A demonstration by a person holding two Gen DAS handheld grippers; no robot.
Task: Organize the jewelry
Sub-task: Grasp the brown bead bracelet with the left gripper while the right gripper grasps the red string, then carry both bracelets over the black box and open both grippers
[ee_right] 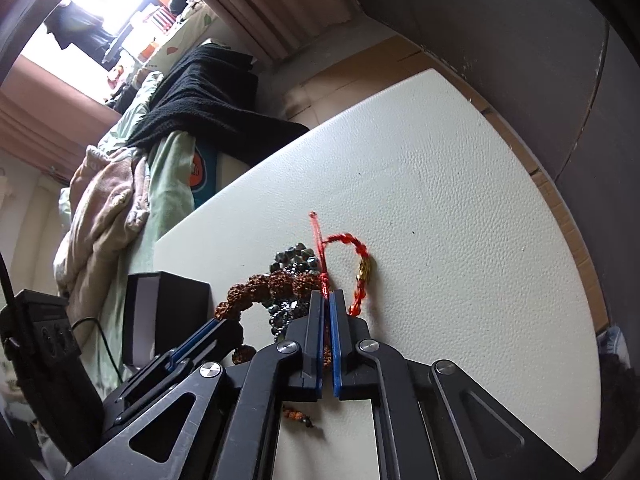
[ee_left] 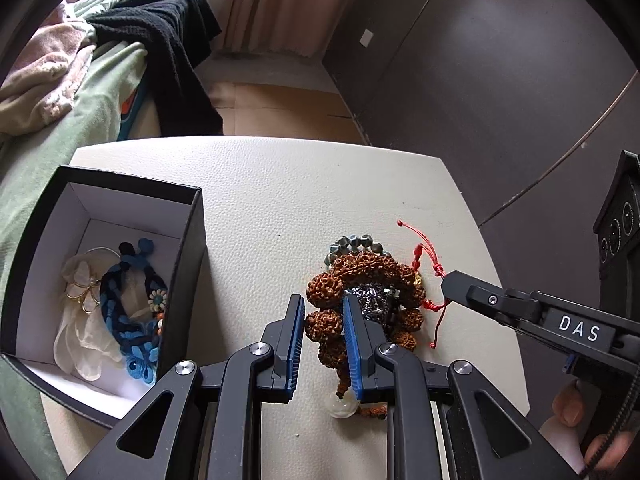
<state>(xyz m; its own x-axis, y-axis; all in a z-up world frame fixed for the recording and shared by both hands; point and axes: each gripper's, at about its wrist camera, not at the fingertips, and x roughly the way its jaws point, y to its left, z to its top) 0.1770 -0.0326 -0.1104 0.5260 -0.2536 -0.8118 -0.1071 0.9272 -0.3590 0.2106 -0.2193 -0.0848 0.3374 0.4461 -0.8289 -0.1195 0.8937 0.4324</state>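
A pile of jewelry lies on the cream table (ee_left: 260, 208): a brown rough-bead bracelet (ee_left: 372, 268), a grey faceted-bead bracelet (ee_left: 352, 242), dark metallic beads (ee_left: 370, 300) and a red cord bracelet (ee_left: 420, 254). My left gripper (ee_left: 322, 320) has its jaws around part of the brown bracelet, with a gap showing. My right gripper (ee_right: 326, 300) is shut on the red cord bracelet (ee_right: 352, 244), which has a gold bead (ee_right: 365, 268). The right gripper also shows in the left wrist view (ee_left: 448, 284). A black box (ee_left: 120, 280) at the left holds a blue braided bracelet (ee_left: 120, 300) and pale pieces.
A bed with green, pink and black cloth (ee_left: 80, 80) lies beyond the table's left edge. A dark wall (ee_left: 500, 80) stands to the right. A black device (ee_left: 620, 240) shows at the far right. The box also shows in the right wrist view (ee_right: 160, 312).
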